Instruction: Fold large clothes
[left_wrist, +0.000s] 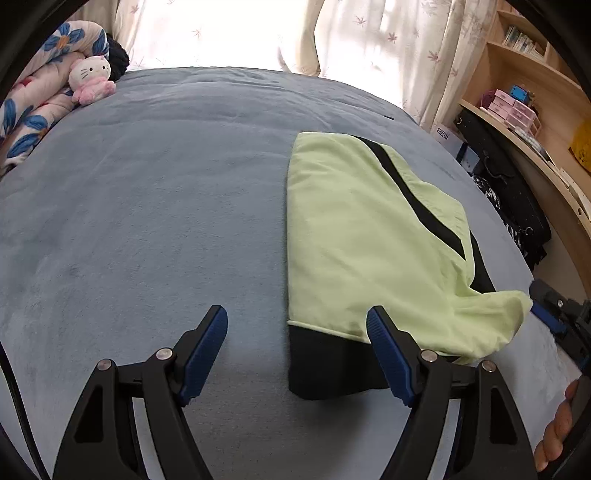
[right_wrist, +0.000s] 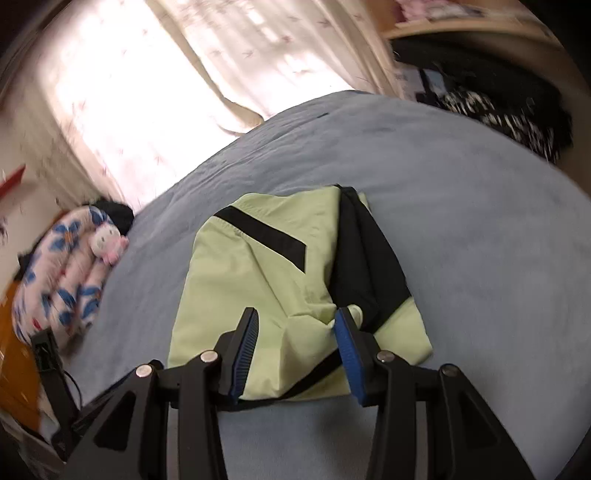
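A light green garment with black panels (left_wrist: 362, 236) lies folded on the blue-grey bed (left_wrist: 147, 206). In the left wrist view my left gripper (left_wrist: 297, 325) is open and empty, just above the garment's near black hem. The right gripper (left_wrist: 554, 314) shows at the right edge by the garment's right corner. In the right wrist view the garment (right_wrist: 258, 288) lies below my right gripper (right_wrist: 295, 325), which is open with its jaws over the garment's near edge. This view is blurred by motion.
A floral quilt (left_wrist: 33, 110) and a Hello Kitty plush (left_wrist: 92, 79) lie at the bed's far left corner. Curtains (left_wrist: 369, 37) hang behind the bed. Wooden shelves (left_wrist: 532, 85) and dark bags (left_wrist: 506, 184) stand along the right side.
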